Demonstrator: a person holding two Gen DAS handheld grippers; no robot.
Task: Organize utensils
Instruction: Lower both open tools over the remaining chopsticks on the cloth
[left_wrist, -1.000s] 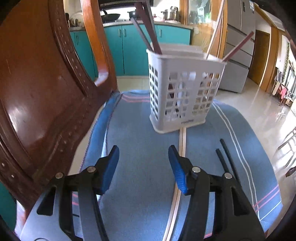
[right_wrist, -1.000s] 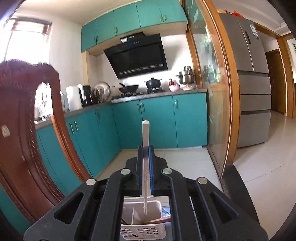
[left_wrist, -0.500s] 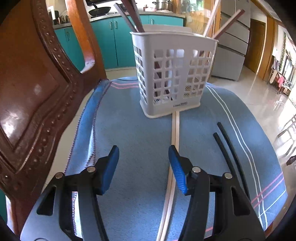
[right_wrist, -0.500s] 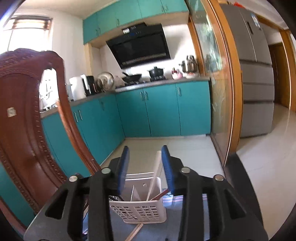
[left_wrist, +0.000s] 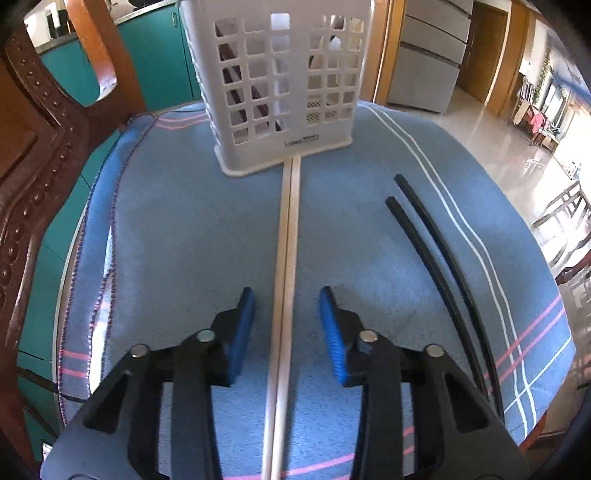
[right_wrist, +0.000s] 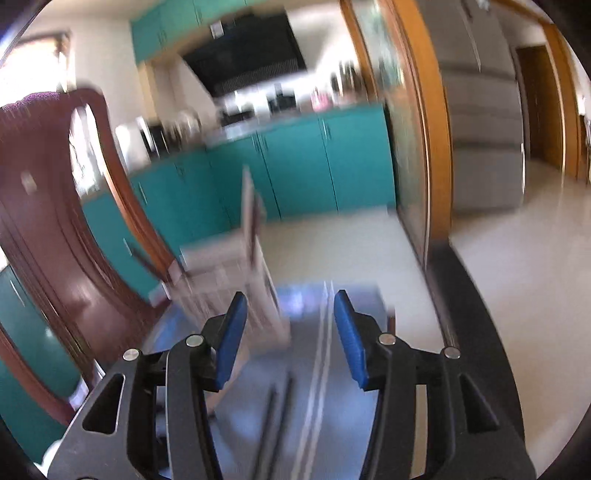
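Chopsticks (left_wrist: 284, 258), the pale pair, lie on the counter's blue cloth (left_wrist: 184, 229), running up to the basket (left_wrist: 280, 85). My left gripper (left_wrist: 286, 325) straddles them, fingers just narrowing but apart, lined up to pinch. Right gripper (right_wrist: 288, 332) has just been opening, empty.

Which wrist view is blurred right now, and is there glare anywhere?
Right wrist view: heavy motion smear, white slotted plastic basket and teal cabinets streaked, only the tongs crisp. Left wrist view: sharp, fisheye bends the pair of black chopsticks; glare on the glossy floor tiles.
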